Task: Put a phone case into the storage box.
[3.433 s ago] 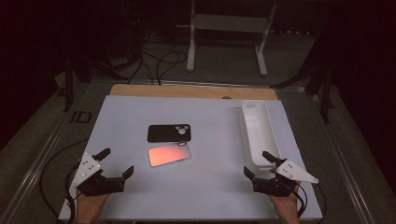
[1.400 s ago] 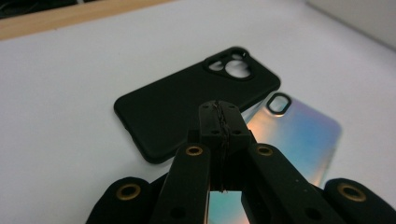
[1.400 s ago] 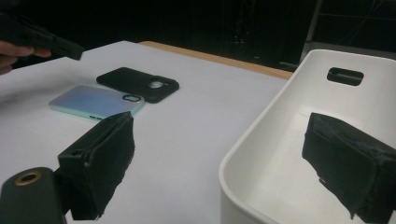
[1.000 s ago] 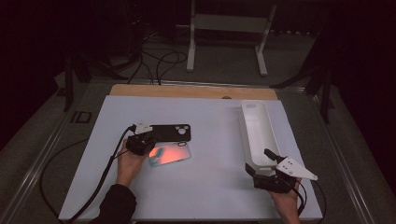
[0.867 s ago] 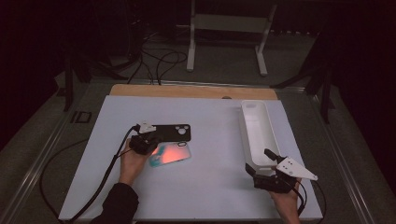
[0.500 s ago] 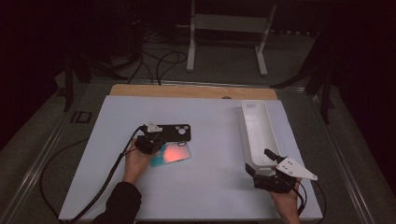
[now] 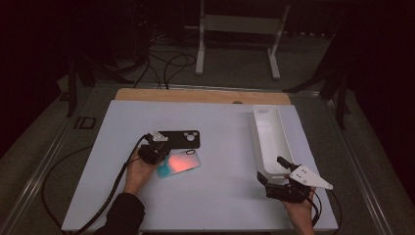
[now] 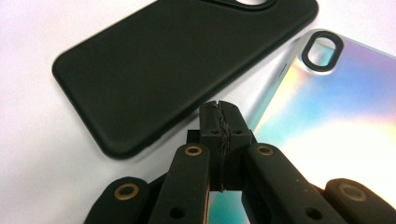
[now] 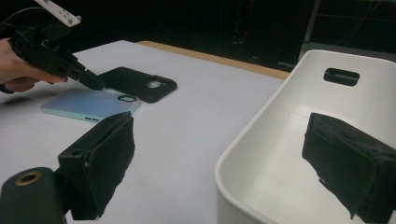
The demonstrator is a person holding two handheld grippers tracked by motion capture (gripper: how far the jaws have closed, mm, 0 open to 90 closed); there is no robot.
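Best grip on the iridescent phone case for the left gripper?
Probably the long edge of the iridescent phone case facing the person, one jaw slid under the rim. It lies flat and thin, and the black case crowds its far side. The left gripper sits shut between them, so it would need opening first.

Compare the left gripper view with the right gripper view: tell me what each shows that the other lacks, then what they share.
Left gripper view alone: the left gripper seen along its own jaws, pressed shut with nothing between them, tips over the gap between the two cases.

Right gripper view alone: the right gripper with jaws wide open, the white bin with its handle slot, a hand, the table's wooden edge.

Both: the black phone case beside the iridescent phone case, each lying camera cutout up on the white tabletop.
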